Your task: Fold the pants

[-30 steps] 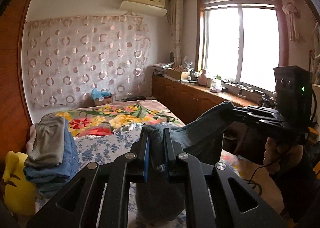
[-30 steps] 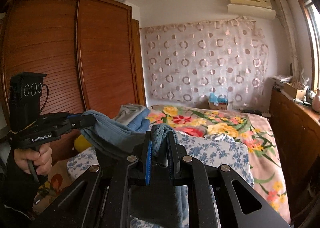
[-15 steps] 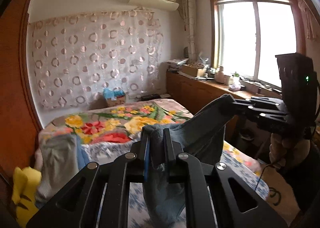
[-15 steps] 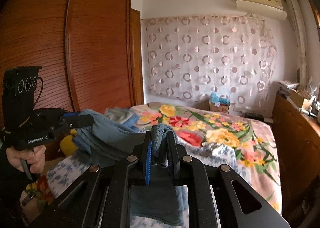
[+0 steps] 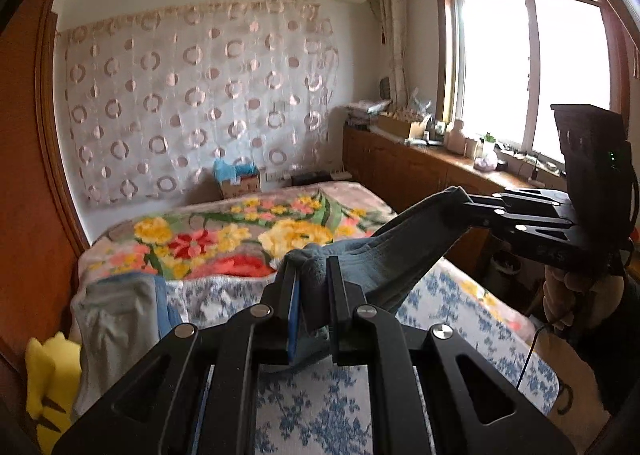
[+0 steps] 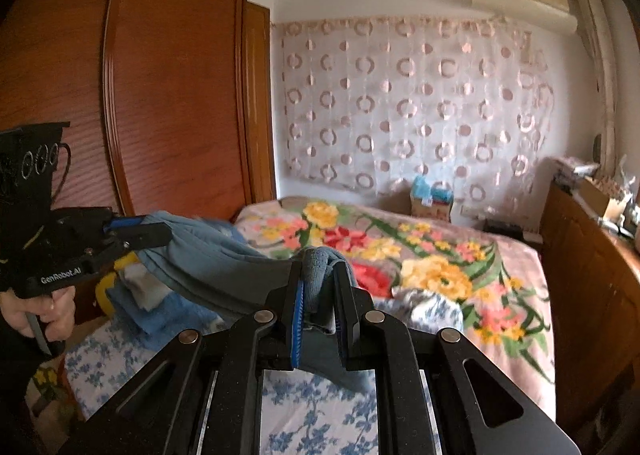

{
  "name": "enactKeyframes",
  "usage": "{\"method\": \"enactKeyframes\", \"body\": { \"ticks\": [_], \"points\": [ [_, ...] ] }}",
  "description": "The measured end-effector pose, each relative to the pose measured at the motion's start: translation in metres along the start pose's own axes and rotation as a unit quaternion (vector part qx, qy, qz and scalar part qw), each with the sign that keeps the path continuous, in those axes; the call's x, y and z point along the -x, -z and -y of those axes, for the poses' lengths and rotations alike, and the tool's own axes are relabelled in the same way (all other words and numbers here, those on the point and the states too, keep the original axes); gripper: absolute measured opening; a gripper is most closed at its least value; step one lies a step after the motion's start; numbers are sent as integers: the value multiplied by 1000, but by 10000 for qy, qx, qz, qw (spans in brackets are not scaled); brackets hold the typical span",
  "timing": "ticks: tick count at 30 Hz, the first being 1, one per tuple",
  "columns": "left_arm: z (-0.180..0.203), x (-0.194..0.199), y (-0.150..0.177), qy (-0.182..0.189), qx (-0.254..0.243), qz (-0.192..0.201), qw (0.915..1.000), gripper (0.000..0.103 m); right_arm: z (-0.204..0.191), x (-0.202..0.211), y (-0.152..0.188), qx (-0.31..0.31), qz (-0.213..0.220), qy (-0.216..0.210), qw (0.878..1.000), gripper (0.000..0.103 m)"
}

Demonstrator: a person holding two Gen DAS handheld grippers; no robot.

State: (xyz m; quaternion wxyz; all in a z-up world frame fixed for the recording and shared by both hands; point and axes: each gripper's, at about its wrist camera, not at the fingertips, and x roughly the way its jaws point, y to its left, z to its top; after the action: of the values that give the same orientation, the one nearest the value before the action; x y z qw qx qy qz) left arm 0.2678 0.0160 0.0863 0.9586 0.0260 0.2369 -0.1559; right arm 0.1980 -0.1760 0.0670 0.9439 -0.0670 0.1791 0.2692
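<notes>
Blue-grey pants [image 5: 404, 251] hang stretched in the air between my two grippers, above the bed. My left gripper [image 5: 311, 267] is shut on one bunched end of the cloth. At the right of the left wrist view the right gripper [image 5: 466, 201] pinches the other end. In the right wrist view my right gripper [image 6: 318, 269] is shut on a bunched fold, and the pants [image 6: 216, 267] run left to the left gripper [image 6: 160, 231], held by a hand [image 6: 44, 315]. The lower part of the pants is hidden behind the gripper bodies.
The bed carries a blue-flowered sheet [image 5: 328, 411] and a bright floral blanket [image 6: 432, 255]. A stack of folded clothes [image 5: 116, 319] lies at its left side beside a yellow plush toy [image 5: 48, 383]. A wooden wardrobe [image 6: 172, 95] stands left, a low cabinet [image 5: 420, 175] under the window right.
Both grippers have carried the pants forward over the bed, toward the curtained wall. The stack of folded clothes has drawn closer in both views. Both grips have stayed shut on the cloth.
</notes>
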Motion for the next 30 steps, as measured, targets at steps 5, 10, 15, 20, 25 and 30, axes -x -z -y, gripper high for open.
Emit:
{"method": "enactKeyframes", "body": {
  "ticks": [5, 10, 15, 20, 25, 30],
  "points": [
    [4, 6, 11, 32, 24, -105, 9999, 12, -2, -9, -3, -148, -198, -47, 9997, 13],
    [10, 16, 15, 35, -38, -69, 10000, 12, -1, 4, -14, -208, -191, -78, 9996, 13],
    [16, 28, 26, 45, -60, -58, 10000, 12, -11, 23, -6, -195, -166, -79, 9996, 13],
    [25, 43, 43, 78, -74, -75, 9999, 12, -16, 39, 9, -204, -222, -53, 9995, 13],
    [38, 62, 63, 115, -78, -107, 9998, 12, -24, 54, 18, -260, -323, -36, 9991, 13],
    [53, 79, 85, 126, -70, -159, 9998, 12, -37, 75, 29, -258, -391, -35, 9989, 13]
  ]
}}
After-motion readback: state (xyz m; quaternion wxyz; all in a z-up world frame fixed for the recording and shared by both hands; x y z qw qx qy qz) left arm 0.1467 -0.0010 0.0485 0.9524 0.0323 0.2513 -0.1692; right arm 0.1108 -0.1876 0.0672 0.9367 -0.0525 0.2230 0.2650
